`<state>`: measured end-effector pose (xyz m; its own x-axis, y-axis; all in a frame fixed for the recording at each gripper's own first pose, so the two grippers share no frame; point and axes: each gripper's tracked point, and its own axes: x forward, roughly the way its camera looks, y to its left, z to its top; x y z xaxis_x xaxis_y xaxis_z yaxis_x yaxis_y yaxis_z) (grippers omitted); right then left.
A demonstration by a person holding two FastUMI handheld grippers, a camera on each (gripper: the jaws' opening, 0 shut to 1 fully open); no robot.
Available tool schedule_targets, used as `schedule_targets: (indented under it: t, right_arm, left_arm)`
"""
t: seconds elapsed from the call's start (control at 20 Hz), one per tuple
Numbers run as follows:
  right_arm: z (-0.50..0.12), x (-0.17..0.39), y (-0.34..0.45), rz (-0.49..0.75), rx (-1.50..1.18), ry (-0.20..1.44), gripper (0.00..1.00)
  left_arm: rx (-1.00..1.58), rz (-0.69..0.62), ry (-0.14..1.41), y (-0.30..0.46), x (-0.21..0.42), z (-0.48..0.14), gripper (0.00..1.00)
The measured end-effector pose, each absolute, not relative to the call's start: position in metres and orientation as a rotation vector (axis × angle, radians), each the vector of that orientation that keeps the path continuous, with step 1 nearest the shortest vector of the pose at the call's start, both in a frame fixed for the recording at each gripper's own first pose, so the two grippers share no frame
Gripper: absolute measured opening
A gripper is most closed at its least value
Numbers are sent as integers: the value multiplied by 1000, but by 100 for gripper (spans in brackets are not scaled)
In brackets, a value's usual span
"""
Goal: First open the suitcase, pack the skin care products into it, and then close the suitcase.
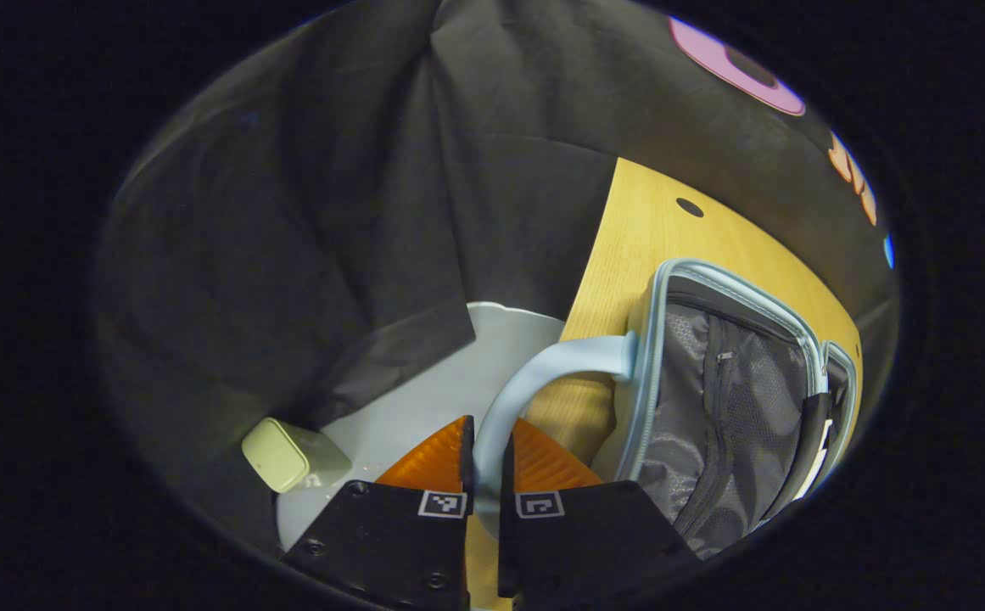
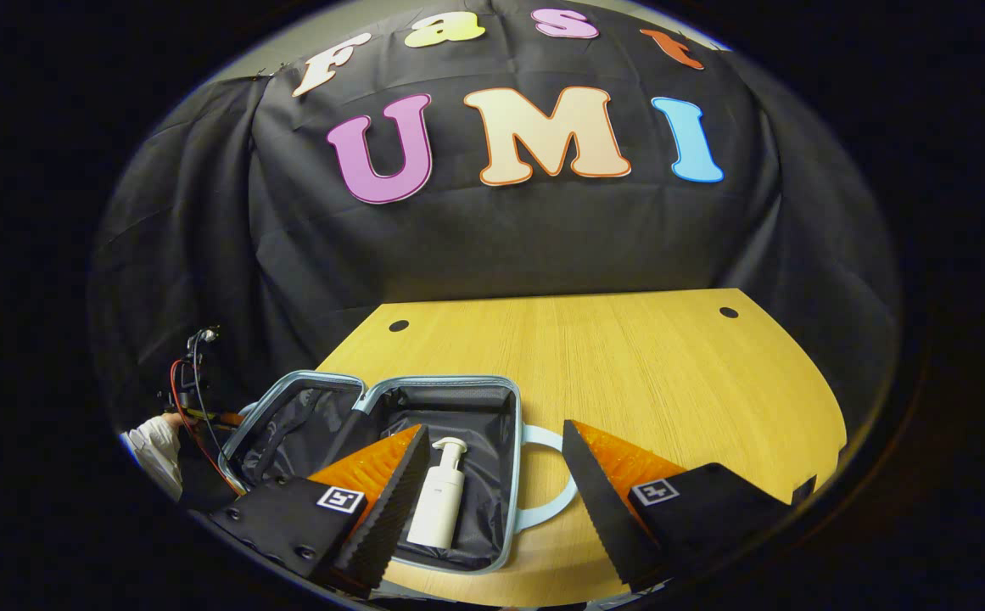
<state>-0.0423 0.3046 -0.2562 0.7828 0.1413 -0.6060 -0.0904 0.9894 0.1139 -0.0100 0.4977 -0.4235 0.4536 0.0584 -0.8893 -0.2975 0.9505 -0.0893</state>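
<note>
Pale-blue piping rims the suitcase (image 2: 424, 424), which lies open on the wooden desk (image 2: 628, 365), its two halves lined with dark, slightly shiny fabric. A white pump bottle (image 2: 439, 494) lies in the half nearer the right tongs (image 2: 492, 501), whose fingers stand wide apart above it, holding nothing. In the left gripper view, the left tongs (image 1: 485, 475) are closed on the smooth, curved handle (image 1: 534, 373); mesh zip lining (image 1: 730, 399) shows there, partly cut off. A small pale-green box (image 1: 280, 454) sits on the floor (image 1: 424, 407).
</note>
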Motion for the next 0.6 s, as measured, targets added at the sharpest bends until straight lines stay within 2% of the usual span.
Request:
schedule_targets:
  t: [0.05, 0.2, 0.25, 0.35, 0.4, 0.45, 0.6]
  right_arm:
    - [-252, -42, 304, 133, 75, 648, 94]
    - [-243, -40, 300, 173, 48, 609, 94]
    - [-240, -37, 297, 184, 36, 591, 98]
    - [-234, -36, 292, 205, 31, 570, 98]
    - [-228, -36, 290, 217, 42, 557, 94]
    - [-223, -37, 285, 224, 49, 543, 98]
    - [-213, -39, 268, 240, 58, 522, 98]
  left_arm:
    - [-228, 213, 1072, 493, -12, -414, 6]
    - [-187, 223, 1016, 499, -5, -373, 3]
    - [-199, 223, 980, 497, -3, -353, 4]
    - [-224, 229, 923, 492, 4, -318, 3]
    - [-236, 227, 897, 486, 1, -303, 3]
    - [-240, 228, 879, 481, 0, -288, 3]
    - [-204, 218, 818, 456, -1, -242, 3]
